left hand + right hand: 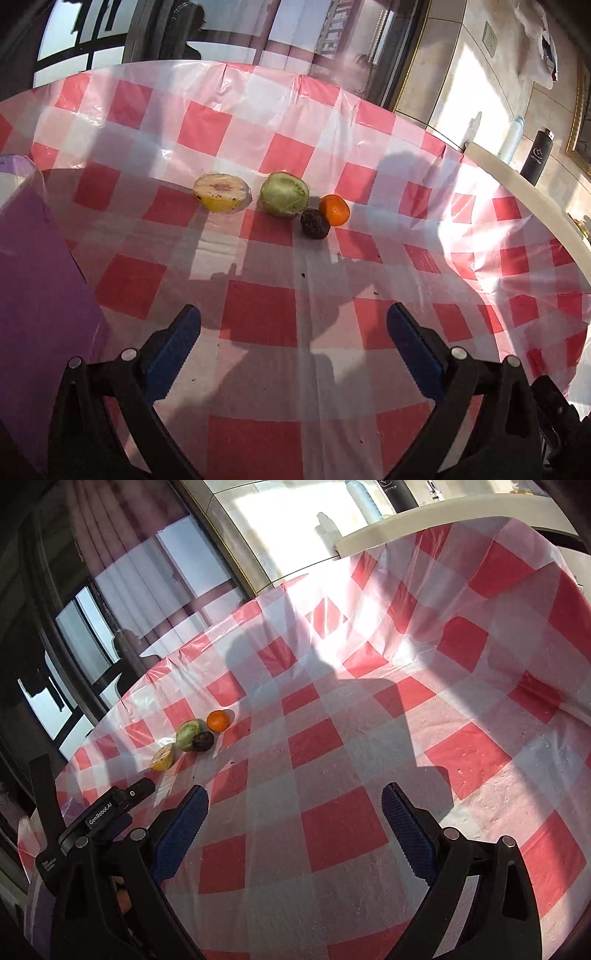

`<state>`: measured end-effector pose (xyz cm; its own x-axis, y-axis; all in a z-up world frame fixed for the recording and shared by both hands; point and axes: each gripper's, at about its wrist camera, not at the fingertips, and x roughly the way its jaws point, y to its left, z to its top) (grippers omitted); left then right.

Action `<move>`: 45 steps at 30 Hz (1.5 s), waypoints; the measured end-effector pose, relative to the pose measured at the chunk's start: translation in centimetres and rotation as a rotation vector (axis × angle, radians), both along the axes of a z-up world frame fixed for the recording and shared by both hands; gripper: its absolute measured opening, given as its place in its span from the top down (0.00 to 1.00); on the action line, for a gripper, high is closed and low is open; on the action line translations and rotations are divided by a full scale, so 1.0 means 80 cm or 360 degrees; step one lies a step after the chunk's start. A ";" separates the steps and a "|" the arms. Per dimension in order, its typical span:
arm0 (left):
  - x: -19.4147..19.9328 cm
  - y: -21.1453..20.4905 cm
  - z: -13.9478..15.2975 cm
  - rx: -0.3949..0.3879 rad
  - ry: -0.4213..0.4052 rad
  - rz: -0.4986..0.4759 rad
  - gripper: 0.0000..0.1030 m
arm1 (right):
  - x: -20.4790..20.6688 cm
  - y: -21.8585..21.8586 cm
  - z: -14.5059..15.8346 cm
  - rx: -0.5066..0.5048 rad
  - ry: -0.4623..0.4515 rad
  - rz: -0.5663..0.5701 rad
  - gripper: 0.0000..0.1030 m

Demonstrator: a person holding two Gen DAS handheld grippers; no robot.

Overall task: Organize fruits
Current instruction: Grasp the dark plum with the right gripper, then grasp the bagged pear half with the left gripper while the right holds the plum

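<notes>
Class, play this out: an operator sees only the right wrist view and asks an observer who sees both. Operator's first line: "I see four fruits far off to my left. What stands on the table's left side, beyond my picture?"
Observer: A purple container stands at the left edge of the table, clearly visible only in the left wrist view.
Operator: Is the left gripper holding anything?
Observer: No. The left gripper is open and empty, facing the fruits.
Operator: The yellow fruit looks squashed from here. What is it?
Observer: The yellow fruit is a cut half, pale flesh facing up.
Operator: Does the dark fruit touch the orange?
Observer: The dark fruit sits right against the orange, in front of it.
</notes>
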<state>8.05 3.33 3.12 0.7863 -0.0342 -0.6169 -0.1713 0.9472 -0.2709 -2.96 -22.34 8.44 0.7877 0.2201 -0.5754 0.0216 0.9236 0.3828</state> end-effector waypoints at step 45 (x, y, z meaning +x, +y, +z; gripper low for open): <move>0.012 0.031 -0.018 -0.0178 0.0049 0.0069 0.02 | 0.225 0.150 -0.024 -0.0401 0.0181 0.0565 0.65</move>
<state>8.97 5.82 1.66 0.7692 -0.0707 -0.6351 -0.2211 0.9030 -0.3683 15.08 -10.35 6.50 0.6174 0.3071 -0.7243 -0.2843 0.9455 0.1585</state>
